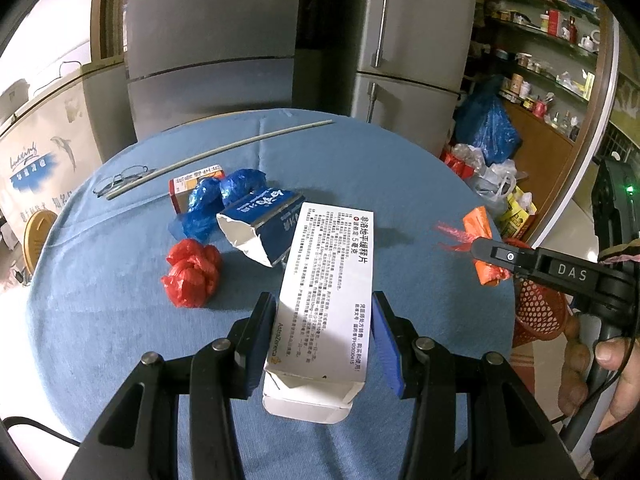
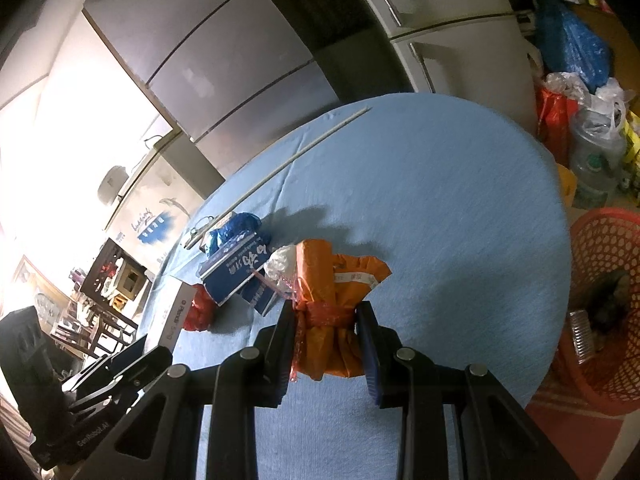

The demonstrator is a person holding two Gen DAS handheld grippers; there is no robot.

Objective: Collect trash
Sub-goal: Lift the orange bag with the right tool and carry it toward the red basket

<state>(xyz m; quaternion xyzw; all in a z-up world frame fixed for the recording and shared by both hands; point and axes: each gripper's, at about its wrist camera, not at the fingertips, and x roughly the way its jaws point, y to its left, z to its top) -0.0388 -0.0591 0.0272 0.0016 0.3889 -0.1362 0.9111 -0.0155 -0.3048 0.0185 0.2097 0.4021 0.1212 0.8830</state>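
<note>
Your left gripper (image 1: 324, 336): low over table, jaws straddling white box, pads beside its sides. Your right gripper (image 2: 326, 344): jaws clamped on orange bundle, raised.

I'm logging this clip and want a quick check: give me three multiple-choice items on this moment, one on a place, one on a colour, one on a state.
1. Where is the red mesh basket?
A. on the table
B. beside the table, lower down
C. on a shelf

2. What colour is the tablecloth?
A. blue
B. green
C. white

3. What does the right gripper hold?
A. nothing
B. eyeglasses
C. the orange wrapper bundle

Answers: 1 B, it shows past the table's right edge; 2 A, blue in both views; 3 C, both fingers press the bundle's sides.
</note>
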